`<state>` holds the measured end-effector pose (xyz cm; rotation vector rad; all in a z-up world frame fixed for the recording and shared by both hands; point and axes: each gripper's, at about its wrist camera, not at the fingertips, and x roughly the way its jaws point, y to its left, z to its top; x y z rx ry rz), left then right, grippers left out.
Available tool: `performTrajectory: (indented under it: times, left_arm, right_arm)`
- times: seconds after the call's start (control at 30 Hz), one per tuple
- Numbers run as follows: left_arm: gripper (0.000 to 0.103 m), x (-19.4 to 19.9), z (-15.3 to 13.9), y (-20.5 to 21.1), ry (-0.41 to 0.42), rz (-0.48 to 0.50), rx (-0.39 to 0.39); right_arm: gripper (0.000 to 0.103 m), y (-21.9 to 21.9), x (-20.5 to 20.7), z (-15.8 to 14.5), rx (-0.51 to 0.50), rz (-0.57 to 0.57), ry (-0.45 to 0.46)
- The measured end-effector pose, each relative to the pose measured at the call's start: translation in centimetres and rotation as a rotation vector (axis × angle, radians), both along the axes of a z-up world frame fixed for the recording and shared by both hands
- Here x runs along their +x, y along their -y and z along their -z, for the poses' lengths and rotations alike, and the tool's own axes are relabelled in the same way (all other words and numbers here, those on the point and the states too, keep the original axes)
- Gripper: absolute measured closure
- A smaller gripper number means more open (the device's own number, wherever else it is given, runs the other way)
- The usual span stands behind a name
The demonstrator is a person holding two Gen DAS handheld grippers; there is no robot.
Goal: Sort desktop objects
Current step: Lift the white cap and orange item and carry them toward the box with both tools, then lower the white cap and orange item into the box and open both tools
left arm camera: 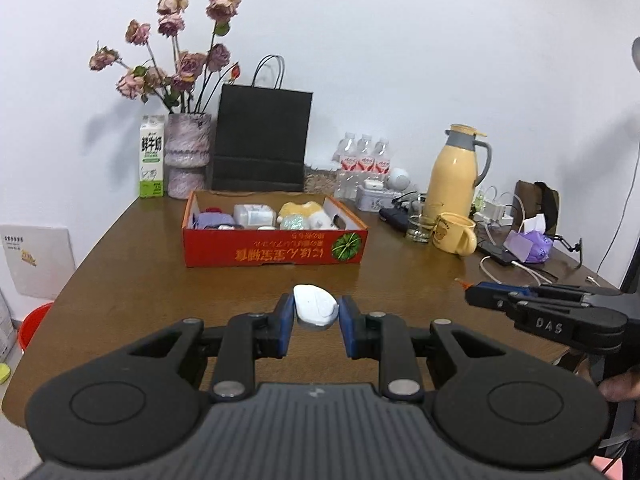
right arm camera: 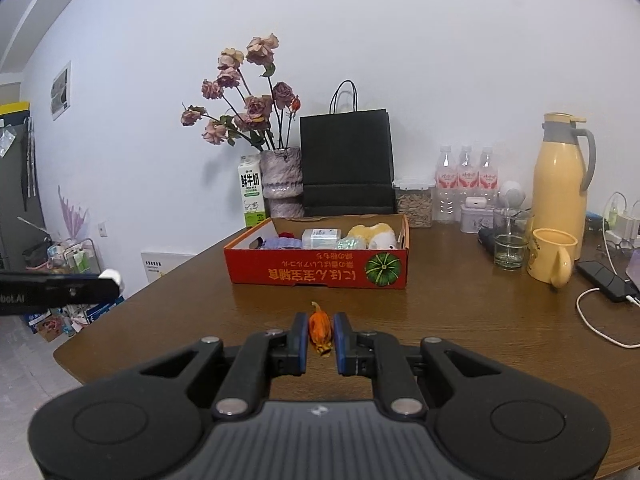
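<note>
My left gripper (left arm camera: 315, 312) is shut on a white computer mouse (left arm camera: 315, 307), held above the brown table in front of the red cardboard box (left arm camera: 276, 250). My right gripper (right arm camera: 320, 330) is shut on a small orange toy animal (right arm camera: 320, 330), also in front of the red box (right arm camera: 320, 270). The box holds several items: a purple piece, a white pack, a yellow plush. In the left wrist view the right gripper (left arm camera: 474, 292) comes in from the right, the toy's orange tip showing. In the right wrist view the left gripper (right arm camera: 108, 280) shows at the left edge with the white mouse's end.
Behind the box stand a milk carton (left arm camera: 152, 156), a vase of dried roses (left arm camera: 188, 156) and a black paper bag (left arm camera: 262, 140). To the right are water bottles (left arm camera: 364, 160), a yellow thermos (left arm camera: 456, 172), a yellow mug (left arm camera: 456, 234), a glass (left arm camera: 418, 228), a phone with cables (right arm camera: 606, 276).
</note>
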<state>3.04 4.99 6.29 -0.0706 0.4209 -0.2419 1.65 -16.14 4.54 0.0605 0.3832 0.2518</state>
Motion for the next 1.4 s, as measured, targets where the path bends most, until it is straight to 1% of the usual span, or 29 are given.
performTrajectory:
  times: [0.13, 0.3, 0.43, 0.53, 0.63, 0.7, 0.83, 0.9, 1.0, 1.07, 1.17, 1.23, 1.27, 1.3, 1.33, 1.37, 1.4]
  left_arm:
    - [0.078, 1.0, 0.7, 0.0, -0.032, -0.012, 0.003]
    - [0.078, 3.1, 1.8, -0.1, -0.081, -0.018, -0.001]
    - [0.078, 5.9, 2.0, 0.0, -0.106, -0.036, 0.010]
    - [0.078, 8.8, 1.0, 0.0, -0.083, -0.022, 0.021]
    - [0.078, 12.8, -0.8, -0.5, -0.061, 0.011, 0.016]
    - [0.078, 15.9, -1.6, -0.8, -0.065, 0.028, 0.004]
    - [0.078, 22.8, -2.7, -1.0, -0.103, 0.034, -0.010]
    - [0.078, 26.4, -2.8, -0.9, -0.130, 0.046, -0.019]
    - [0.078, 31.8, -2.2, -0.8, -0.223, 0.063, -0.059]
    - [0.078, 35.3, -1.1, -0.3, -0.288, 0.073, -0.070]
    - [0.078, 39.4, 1.0, 0.7, -0.376, 0.073, -0.076]
    - [0.078, 41.6, 2.1, 1.8, -0.411, 0.089, -0.073]
    - [0.078, 42.4, 2.7, 2.5, -0.422, 0.095, -0.070]
    - [0.078, 43.0, 3.0, 3.3, -0.426, 0.101, -0.057]
    - [0.078, 44.0, 3.5, 4.3, -0.431, 0.109, -0.041]
    - [0.077, 44.8, 4.0, 5.2, -0.433, 0.123, -0.020]
    - [0.075, 45.6, 4.4, 5.9, -0.432, 0.118, -0.012]
  right_arm:
    - [0.090, 0.0, 0.8, 0.5, 0.003, 0.003, -0.025]
    - [0.090, 0.6, 3.1, 1.4, 0.001, 0.018, -0.063]
    - [0.090, 1.2, 6.4, 1.2, 0.002, 0.012, -0.073]
    - [0.090, 1.9, 10.1, 0.2, 0.002, 0.004, -0.062]
    - [0.090, 2.7, 14.6, -1.3, 0.011, -0.016, -0.071]
    - [0.090, 3.0, 17.7, -2.3, 0.006, -0.030, -0.088]
    - [0.090, 3.1, 24.6, -4.0, -0.003, -0.056, -0.128]
    - [0.090, 2.8, 28.3, -4.1, -0.012, -0.063, -0.162]
    - [0.090, 2.3, 33.7, -3.1, 0.001, -0.076, -0.253]
    - [0.090, 2.0, 36.8, -1.9, 0.000, -0.077, -0.304]
    - [0.090, 1.5, 39.8, 0.2, -0.026, -0.061, -0.356]
    - [0.090, 1.0, 41.5, 1.7, -0.054, -0.039, -0.387]
    - [0.087, 0.9, 42.1, 2.4, -0.056, -0.033, -0.402]
    - [0.087, 0.9, 42.6, 2.9, -0.050, -0.026, -0.416]
    - [0.085, 1.2, 43.1, 3.3, -0.030, -0.010, -0.424]
    - [0.073, 1.6, 43.4, 3.4, -0.002, 0.007, -0.433]
    - [0.068, 2.0, 43.5, 3.3, 0.024, 0.021, -0.434]
